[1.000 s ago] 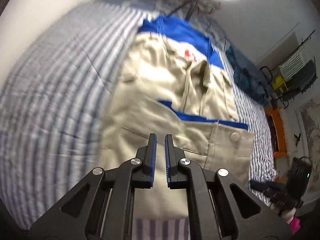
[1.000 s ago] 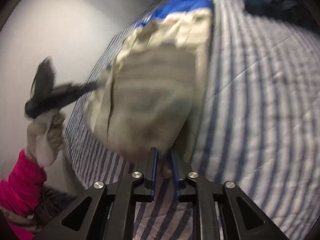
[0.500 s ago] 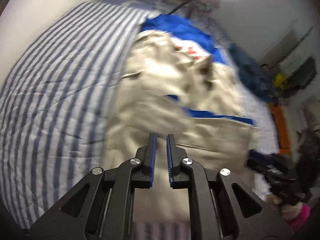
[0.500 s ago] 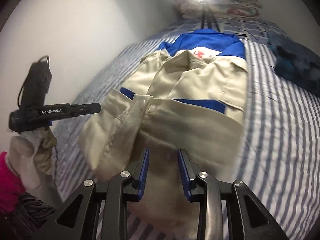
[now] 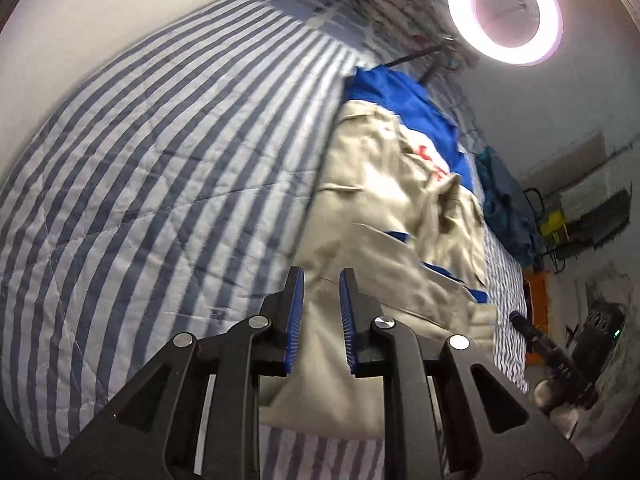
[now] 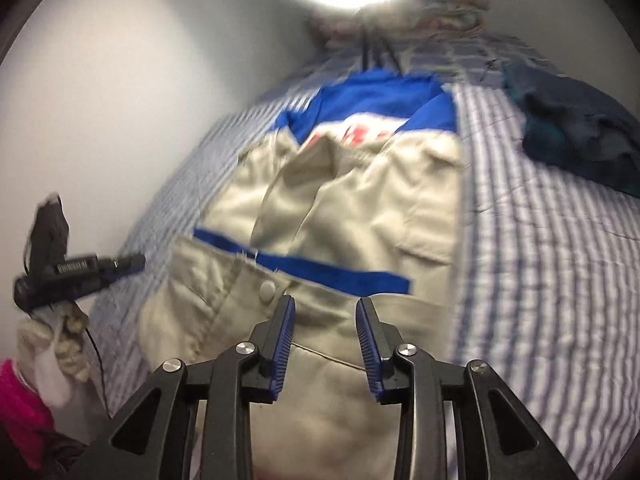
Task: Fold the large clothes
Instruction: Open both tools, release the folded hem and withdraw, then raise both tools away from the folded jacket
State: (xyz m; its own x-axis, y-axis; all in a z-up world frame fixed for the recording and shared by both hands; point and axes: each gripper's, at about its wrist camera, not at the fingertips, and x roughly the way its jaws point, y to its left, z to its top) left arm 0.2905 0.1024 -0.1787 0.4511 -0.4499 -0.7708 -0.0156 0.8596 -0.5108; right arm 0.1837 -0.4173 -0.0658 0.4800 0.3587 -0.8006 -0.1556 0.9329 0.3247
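On the striped bed (image 5: 168,168), one beige jacket (image 6: 352,216), perhaps partly folded, two empty claws

A bed (image 5: 160,168) is covered by a quilted spread in blue and white stripes. A plain pale wall (image 6: 120,92) is seen along its left side. A ring light (image 5: 505,16) is lit above the far end, where patterned bedding (image 5: 384,4) is heaped. A dark blue-green bundle of cloth (image 6: 576,128) is laid on the right of the bed. Beyond the right edge, an orange piece of furniture (image 5: 538,312) and dark racks (image 5: 592,220) are seen, blurred.
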